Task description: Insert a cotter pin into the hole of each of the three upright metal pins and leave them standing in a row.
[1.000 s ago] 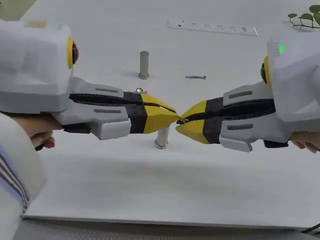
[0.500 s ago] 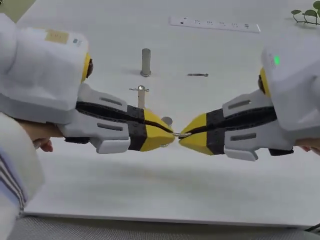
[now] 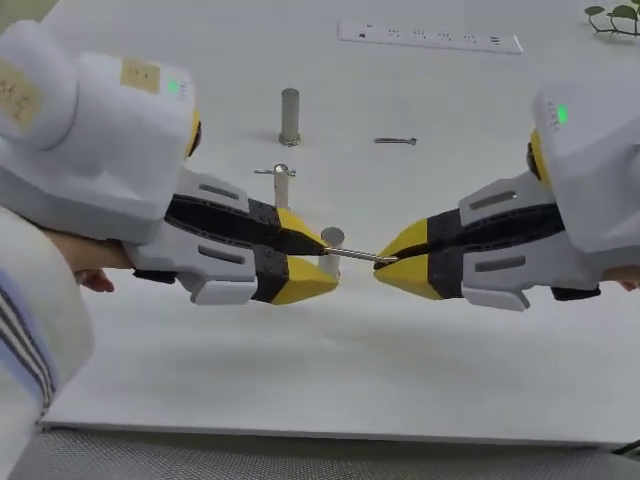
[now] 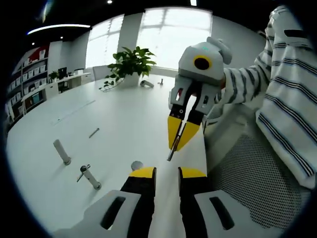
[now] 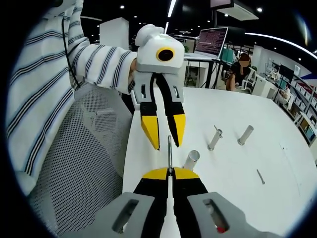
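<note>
I am holding the right gripper (image 5: 169, 171) clenched on one end of a cotter pin (image 3: 355, 254), which is sticking straight out from the tips toward the other tool. The left gripper (image 4: 167, 172) is facing it tip to tip with its jaws released and a clear gap between them. In the right gripper view the free end of the cotter pin is reaching up between those two spread yellow tips, and I cannot tell whether it is touching either of them.

The nearest metal pin (image 3: 331, 240) is standing upright on the white table (image 3: 300, 370), just behind the spot where the two tools are meeting. In the head view the cotter pin is crossing right in front of its top. In both gripper views the cotter pin is sitting beside the nearest metal pin with a gap, not through it.

Further back, the middle metal pin (image 3: 282, 189) is standing upright with a second cotter pin (image 3: 270, 172) lying crosswise through its top. The far metal pin (image 3: 290, 117) is standing beyond it, so the three are forming a rough line running away from me. A loose cotter pin (image 3: 396, 141) is lying flat on the table to the right of the far metal pin, well apart from it. A white power strip (image 3: 430, 38) is lying along the far edge.
</note>
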Motion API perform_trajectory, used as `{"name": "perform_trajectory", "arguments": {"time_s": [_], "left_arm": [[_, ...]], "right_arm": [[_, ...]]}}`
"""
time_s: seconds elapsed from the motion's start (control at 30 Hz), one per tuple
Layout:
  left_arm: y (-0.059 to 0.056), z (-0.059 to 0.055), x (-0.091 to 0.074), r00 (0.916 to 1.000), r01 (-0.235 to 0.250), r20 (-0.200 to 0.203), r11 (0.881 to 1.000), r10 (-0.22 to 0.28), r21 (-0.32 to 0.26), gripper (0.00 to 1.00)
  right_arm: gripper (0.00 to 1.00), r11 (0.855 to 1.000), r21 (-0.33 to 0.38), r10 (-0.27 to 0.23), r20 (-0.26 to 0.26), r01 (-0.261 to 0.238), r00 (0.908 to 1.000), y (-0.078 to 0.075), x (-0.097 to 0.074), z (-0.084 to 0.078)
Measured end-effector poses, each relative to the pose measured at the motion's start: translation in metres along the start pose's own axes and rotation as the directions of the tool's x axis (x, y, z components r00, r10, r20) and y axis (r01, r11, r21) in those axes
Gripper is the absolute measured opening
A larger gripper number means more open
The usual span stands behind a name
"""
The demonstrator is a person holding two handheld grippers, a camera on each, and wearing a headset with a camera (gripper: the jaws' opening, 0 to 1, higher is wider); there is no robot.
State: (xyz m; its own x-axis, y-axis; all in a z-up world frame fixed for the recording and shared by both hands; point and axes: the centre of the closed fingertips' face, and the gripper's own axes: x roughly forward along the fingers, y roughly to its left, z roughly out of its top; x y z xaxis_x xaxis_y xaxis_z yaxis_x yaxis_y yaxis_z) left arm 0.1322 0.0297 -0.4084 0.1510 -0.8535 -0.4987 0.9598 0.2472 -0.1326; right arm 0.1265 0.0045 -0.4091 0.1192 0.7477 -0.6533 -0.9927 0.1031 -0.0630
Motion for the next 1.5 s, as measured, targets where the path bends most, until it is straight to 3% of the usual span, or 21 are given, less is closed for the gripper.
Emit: {"name": "perform_trajectory", "arguments": {"time_s": [0.17,0.33,0.43,0.83,1.03,1.3,1.5], "left_arm": [[0.006,0.000,0.004,0.9993,-0.034,-0.013,0.999,0.034,-0.002,0.17],[0.025,0.002,0.007,0.9926,-0.117,-0.030,0.993,0.117,0.016,0.23],[0.031,0.004,0.009,0.9906,-0.133,-0.030,0.991,0.133,0.019,0.23],[0.035,-0.003,0.026,0.9915,-0.076,-0.100,0.994,0.084,0.075,0.18],[0.036,-0.003,0.028,0.9928,-0.052,-0.104,0.995,0.061,0.085,0.10],[0.037,-0.004,0.026,0.9909,-0.026,-0.127,0.988,0.046,0.155,0.09],[0.038,-0.005,0.025,0.9903,-0.021,-0.132,0.988,0.042,0.151,0.09]], "right_arm": [[0.00,1.000,0.017,-0.026,-0.045,0.027,0.9987,-0.014,0.001,-0.018],[0.00,0.998,0.037,-0.047,-0.084,0.050,0.9954,-0.024,0.003,-0.032],[0.00,0.997,0.047,-0.055,-0.097,0.060,0.9937,-0.029,0.004,-0.037],[0.00,0.996,0.063,-0.054,-0.123,0.062,0.9910,-0.039,0.013,-0.048],[0.00,0.996,0.066,-0.045,-0.119,0.053,0.9918,-0.040,0.017,-0.047],[0.00,0.998,0.057,-0.034,-0.122,0.041,0.9919,-0.039,0.020,-0.045],[0.00,0.998,0.048,-0.033,-0.116,0.039,0.9927,-0.039,0.022,-0.041]]}}
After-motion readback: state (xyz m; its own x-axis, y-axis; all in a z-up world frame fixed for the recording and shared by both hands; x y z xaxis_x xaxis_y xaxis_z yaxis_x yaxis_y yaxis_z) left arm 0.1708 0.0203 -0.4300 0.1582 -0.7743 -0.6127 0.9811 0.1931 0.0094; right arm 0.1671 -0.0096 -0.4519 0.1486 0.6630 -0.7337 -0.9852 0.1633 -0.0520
